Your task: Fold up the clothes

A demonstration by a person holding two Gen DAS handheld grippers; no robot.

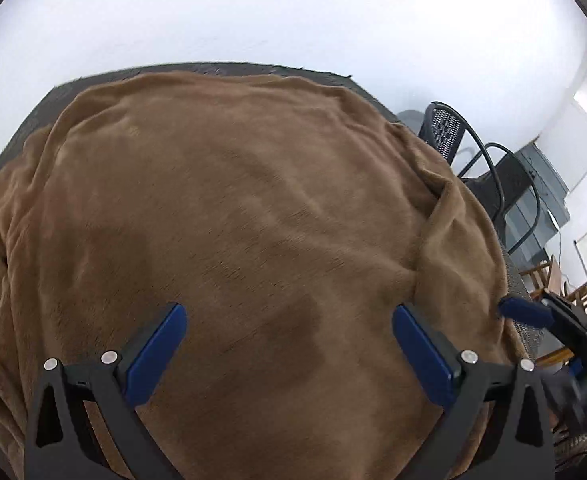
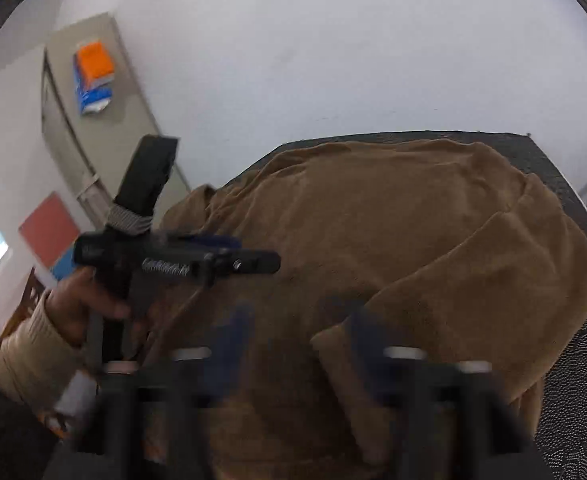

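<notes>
Left wrist view looks down on a brown fleece garment (image 1: pixel 253 208) spread over a dark textured surface (image 1: pixel 65 92), covering nearly all of it and hanging over the near edge. The left gripper (image 1: pixel 289 344) hangs above the cloth with its jaws wide apart, blue pads (image 1: pixel 155 356) clear of the fabric and nothing between them. At the right edge of this view the right gripper (image 1: pixel 533 316) shows as a blue tip on a black frame, beside the garment's right border. Beyond the surface stand a black mesh chair (image 1: pixel 447 128) and a white wall (image 1: pixel 293 20).

In the right wrist view the right gripper's (image 2: pixel 297 344) own fingers are blurred, but they stand well apart above the garment (image 2: pixel 413 232) with nothing held. A folded flap of the cloth lies on the right side, its edge running toward the near right finger. To the left, a hand (image 2: pixel 81 300) in a cream knitted sleeve (image 2: pixel 21 352) grips the handle of the left gripper (image 2: pixel 213 246), which is seen side-on over the garment's left part. A pale door (image 2: pixel 93 100) with orange and blue papers is behind.
</notes>
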